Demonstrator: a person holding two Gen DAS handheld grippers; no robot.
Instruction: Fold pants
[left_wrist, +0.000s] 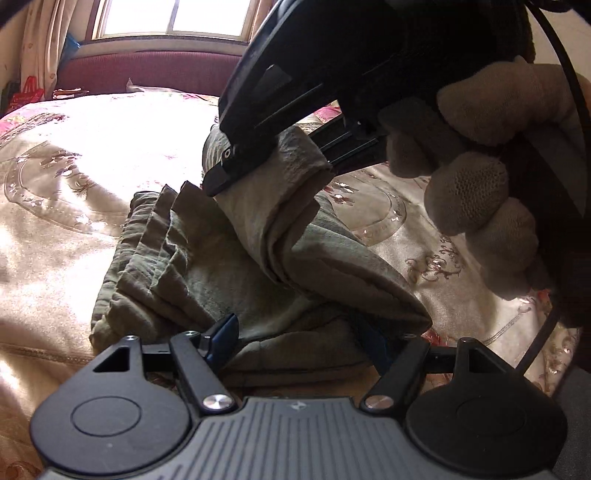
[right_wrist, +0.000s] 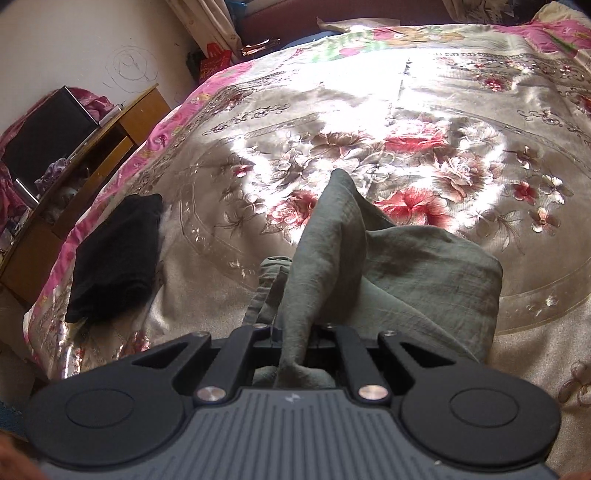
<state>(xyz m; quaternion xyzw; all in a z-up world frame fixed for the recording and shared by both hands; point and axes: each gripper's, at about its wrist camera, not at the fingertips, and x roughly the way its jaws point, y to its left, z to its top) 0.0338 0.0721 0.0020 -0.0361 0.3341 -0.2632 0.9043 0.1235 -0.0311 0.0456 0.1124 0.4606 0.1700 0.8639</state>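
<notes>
Pants (left_wrist: 207, 258): olive green, lying partly folded on the flowered bedspread (left_wrist: 66, 192), bunched in layered pleats toward the left of the left wrist view. The near edge sits right at the left tongs.

Right tongs (right_wrist: 295, 343): closed tight on a pinch of the pants cloth. In the right wrist view the fabric runs up between the 2 fingers and peaks above them, so 1 end of the garment is lifted clear of the bed. The left wrist view shows the same tongs from outside, held by a gloved hand (left_wrist: 480, 184), with a rolled band of cloth draped under its tip. Judgement: the raised grip keeps the upper layer off the lower ones so it can be carried over as a fold.

Left tongs (left_wrist: 306, 332): spread wide, low over the near edge of the pants. Cloth lies between the 2 fingers, but neither finger visibly presses it. Judgement: placed to pin or catch the lower layer while the other end travels.

Also on the bed: a black folded garment (right_wrist: 114, 258), well apart to the left of the pants, near the bed edge beside a wooden cabinet (right_wrist: 92, 147).

Progress, judged: mid-fold, not yet flat. Risk: the thin pinch may slip, or the pleats may drag along.
</notes>
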